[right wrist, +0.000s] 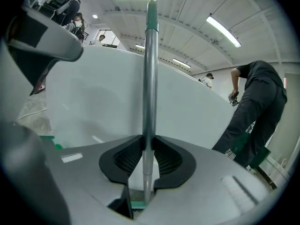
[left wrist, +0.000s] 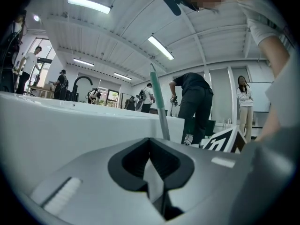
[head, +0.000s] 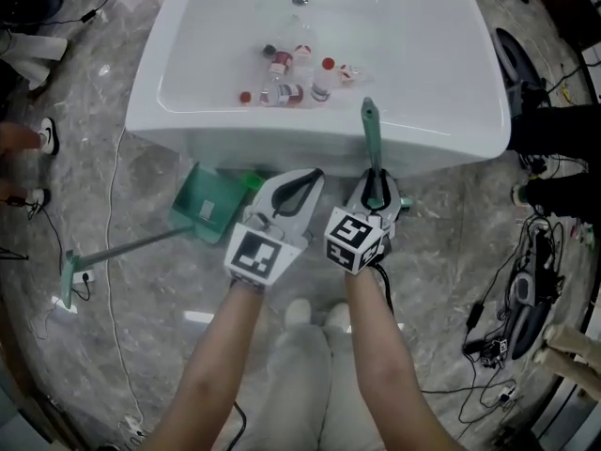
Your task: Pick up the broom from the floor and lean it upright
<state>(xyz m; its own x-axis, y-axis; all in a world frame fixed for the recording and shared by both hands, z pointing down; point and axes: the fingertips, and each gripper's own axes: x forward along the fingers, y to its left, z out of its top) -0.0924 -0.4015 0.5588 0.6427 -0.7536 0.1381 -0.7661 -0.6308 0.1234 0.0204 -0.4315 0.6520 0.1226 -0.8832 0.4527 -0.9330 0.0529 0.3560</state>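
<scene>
Both forearms (head: 225, 360) reach forward side by side, above the floor. The right tongs (head: 377, 192) point slightly down and clamp the broom handle (head: 370, 137), which stands upright just before the white tub (head: 178, 125). The left tongs (head: 306, 180), close beside them, are closed on nothing.

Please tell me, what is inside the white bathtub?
Inside the bathtub lie several small bottles, some with red caps, and a round drain shows at the far end. The broom handle covers a strip of the near rim.
</scene>
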